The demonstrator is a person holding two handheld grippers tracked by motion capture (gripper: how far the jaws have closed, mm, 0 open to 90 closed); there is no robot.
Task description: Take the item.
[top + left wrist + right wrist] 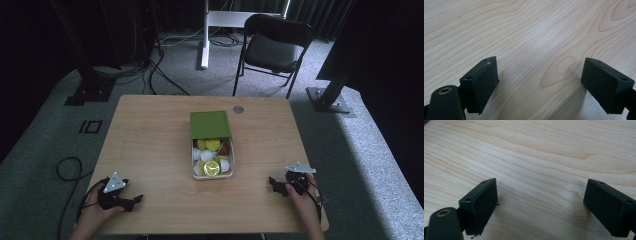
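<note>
Wooden counter [150, 150] | open box [212, 172] at centre, green lid [210, 124] slid back, holding small capsules [211, 168] | left gripper [131, 201] and right gripper [274, 182] rest near front corners, jaws spread, empty | capsules likely light, crushable; pinch sides gently.

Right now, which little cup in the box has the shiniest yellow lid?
The cup at the box's near end: its yellow foil lid gleams brightest; those farther back look duller.
</note>
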